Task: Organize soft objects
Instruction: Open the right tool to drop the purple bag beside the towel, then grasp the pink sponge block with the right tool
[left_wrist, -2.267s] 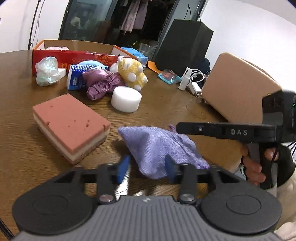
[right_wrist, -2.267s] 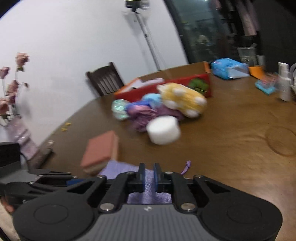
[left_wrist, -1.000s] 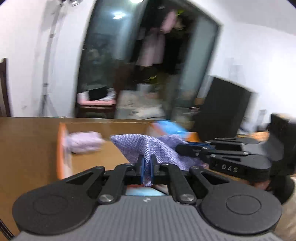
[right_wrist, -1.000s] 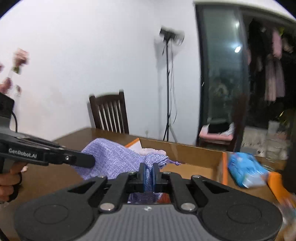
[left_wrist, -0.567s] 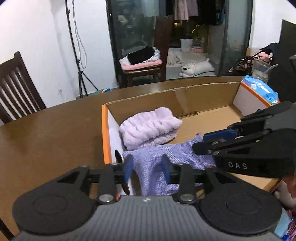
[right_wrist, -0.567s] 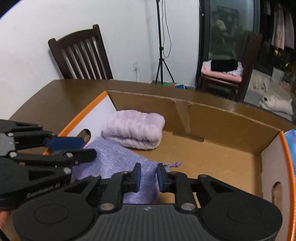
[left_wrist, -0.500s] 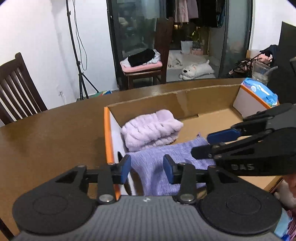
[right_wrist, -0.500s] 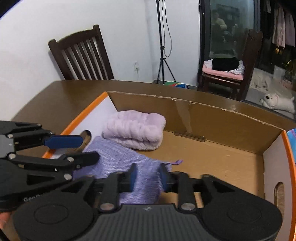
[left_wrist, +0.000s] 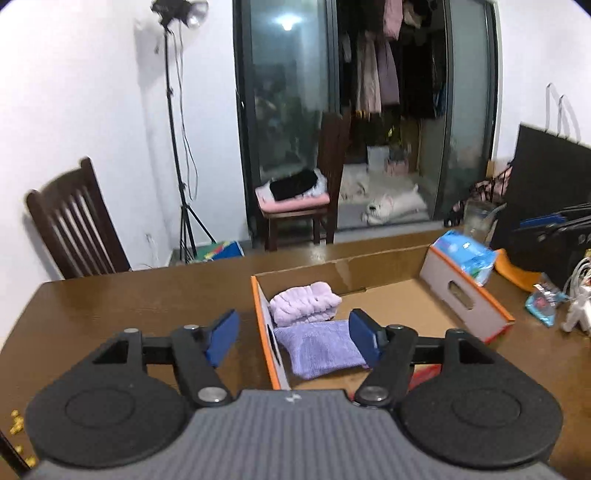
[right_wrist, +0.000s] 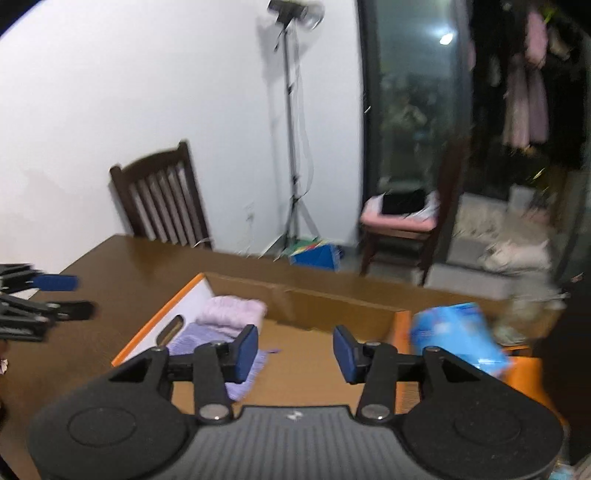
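Two soft items lie in the cardboard box (left_wrist: 467, 301) on your brown table (left_wrist: 155, 295): the purple woven pouch (left_wrist: 319, 349) rests on the box floor against the orange-edged left wall, and a folded lilac fluffy towel (left_wrist: 304, 302) sits just behind it in the far left corner, touching it. Your left gripper (left_wrist: 293, 336) hangs above and in front of the box; its jaws have just been opening, now stand spread, and nothing is pinched between the blue pads, the pouch lying free below them. Your right gripper (right_wrist: 293, 350) likewise hovers over the box's near edge with jaws that have just been opening, now parted and holding nothing; in its view the pouch (right_wrist: 207, 341) shows behind the left pad. A blue tissue pack (left_wrist: 465, 256) lies just outside the box's far right corner. Beyond the table's far edge stands a dark wooden chair (left_wrist: 75, 221).
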